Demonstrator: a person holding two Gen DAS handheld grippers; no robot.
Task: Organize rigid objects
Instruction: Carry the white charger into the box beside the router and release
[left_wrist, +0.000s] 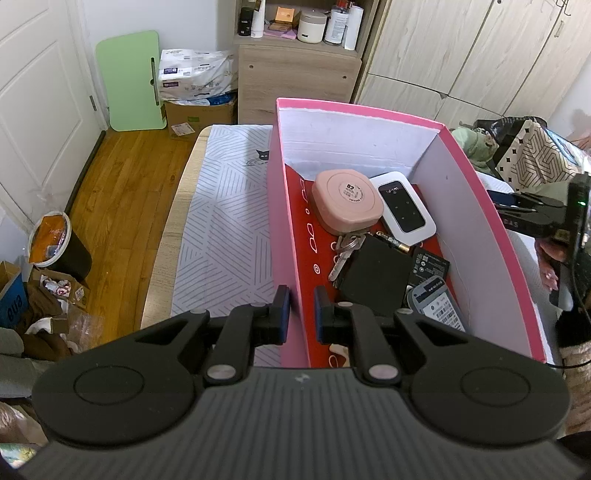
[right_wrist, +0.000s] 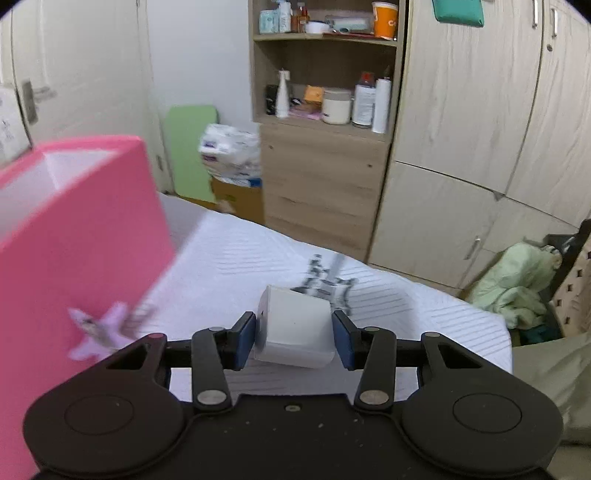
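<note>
The left claw (left_wrist: 301, 314) is pinched on the near left wall of the pink box (left_wrist: 286, 221), one pad outside, one inside, steadying it on the bench (left_wrist: 221, 229). Inside the box lie a pink square case (left_wrist: 345, 201) at about 12 o'clock, a white pocket router (left_wrist: 404, 206) just to its right, keys (left_wrist: 343, 254), a black battery pack (left_wrist: 430, 266) and other dark pieces crowded toward 5 o'clock.

The right claw (right_wrist: 294, 334) stands half open around a white charger cube (right_wrist: 295, 328), which sits tilted on the striped cloth (right_wrist: 406, 314). The left pad looks to be touching the cube's side; the right pad appears just clear of it, so I judge nothing is gripped yet. The box wall rises at 9 o'clock of this claw.

Risks from here, as I judge them:
- The cube is skewed between the pads; closing on it could twist it or squirt it out toward 12 o'clock.
- Its smooth, rounded faces give poor purchase, so a shallow hold may drop it on the way to the box.
- Swinging toward 9 o'clock too low would strike the pink wall, and the thin cardboard under the left claw could buckle or slip.
</note>
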